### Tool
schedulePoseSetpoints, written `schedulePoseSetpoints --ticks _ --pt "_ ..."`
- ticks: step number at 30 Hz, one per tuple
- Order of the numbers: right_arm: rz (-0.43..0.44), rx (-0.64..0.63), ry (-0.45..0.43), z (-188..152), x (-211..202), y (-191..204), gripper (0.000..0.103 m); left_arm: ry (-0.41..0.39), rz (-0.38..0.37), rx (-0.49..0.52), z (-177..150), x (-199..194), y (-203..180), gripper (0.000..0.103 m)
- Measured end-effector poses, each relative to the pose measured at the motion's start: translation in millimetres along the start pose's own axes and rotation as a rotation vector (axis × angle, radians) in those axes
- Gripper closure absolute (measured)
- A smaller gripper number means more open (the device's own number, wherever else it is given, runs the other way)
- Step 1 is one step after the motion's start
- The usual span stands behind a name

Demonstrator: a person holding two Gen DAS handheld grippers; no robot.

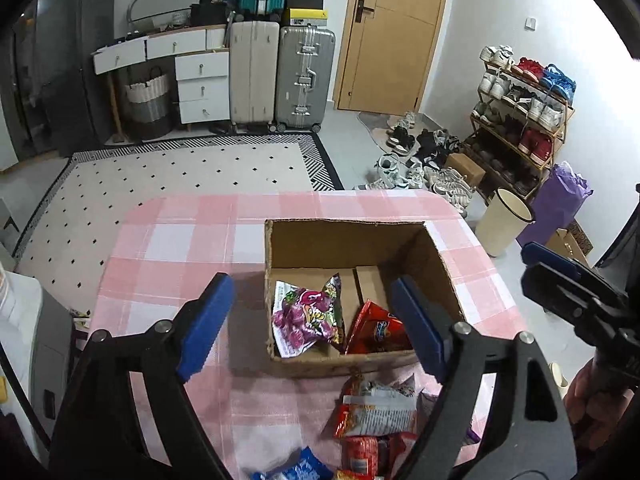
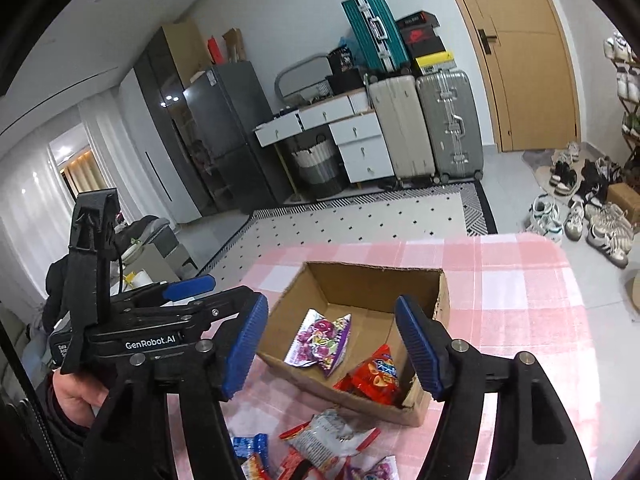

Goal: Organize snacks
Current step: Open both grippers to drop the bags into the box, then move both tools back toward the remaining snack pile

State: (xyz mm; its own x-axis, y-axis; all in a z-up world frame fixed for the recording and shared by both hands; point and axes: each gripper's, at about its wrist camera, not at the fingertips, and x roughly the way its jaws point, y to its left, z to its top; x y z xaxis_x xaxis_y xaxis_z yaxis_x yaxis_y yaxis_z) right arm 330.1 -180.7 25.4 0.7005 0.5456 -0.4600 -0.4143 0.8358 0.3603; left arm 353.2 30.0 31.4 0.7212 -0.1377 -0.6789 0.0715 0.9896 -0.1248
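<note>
Currently we count two packets in the box (image 1: 348,240): a purple pack (image 1: 306,316) at its left-near corner and a red pack (image 1: 378,330) beside it, toward the right. Both lie loose on the box floor, touching or nearly so. We judge the task started, approx. a minority done.

Left gripper (image 1: 316,320) hangs above the near box wall, jaws apart, nothing btwn them. Right gripper (image 2: 332,348) also hovers over the box, jaws apart and empty. Neither pad presses on any pack.

Outstanding: a pile (image 1: 372,420) of packs on the table (image 1: 180,240), just near of the box. It holds a silver-red pack (image 2: 328,432), a blue pack (image 2: 250,442) and several red ones; exact count not readable, as part is cut off at the frame edge and behind the fingers.

Surroundings: pink checked cloth on the table, rug (image 1: 180,172) beyond, suitcases (image 1: 280,80), a shoe rack (image 1: 520,120) and a bin (image 1: 504,220) on the floor, all well apart from the work.

Obstructions: none btwn pile and box except the near box wall, which each pack must clear. We note the two grippers stand close together; a knock is possible if both reach into the pile at once.
</note>
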Motion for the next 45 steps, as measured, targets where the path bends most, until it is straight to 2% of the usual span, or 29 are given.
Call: schedulePoseSetpoints --ticks 4,11,19,26,33,45 --pt "-0.003 -0.021 -0.013 -2 -22 11 0.023 -0.018 0.008 0.007 -14 -38 -4 0.018" --pt "0.003 -0.061 -0.027 -17 -60 38 0.016 -0.053 0.022 0.012 -35 -86 -8 0.002" --pt "0.0 -0.05 -0.043 -44 -103 53 0.003 -0.086 0.006 0.029 -68 -140 -16 0.001" --pt "-0.037 -0.049 -0.042 -74 -132 64 0.002 -0.115 -0.02 0.043 -103 -185 -24 0.001" --pt "-0.05 -0.048 -0.025 -114 -157 74 0.002 -0.122 -0.033 0.019 -142 -212 -19 0.001" --pt "-0.073 -0.037 0.048 -180 -174 76 0.002 -0.076 -0.033 -0.013 -204 -211 -22 0.001"
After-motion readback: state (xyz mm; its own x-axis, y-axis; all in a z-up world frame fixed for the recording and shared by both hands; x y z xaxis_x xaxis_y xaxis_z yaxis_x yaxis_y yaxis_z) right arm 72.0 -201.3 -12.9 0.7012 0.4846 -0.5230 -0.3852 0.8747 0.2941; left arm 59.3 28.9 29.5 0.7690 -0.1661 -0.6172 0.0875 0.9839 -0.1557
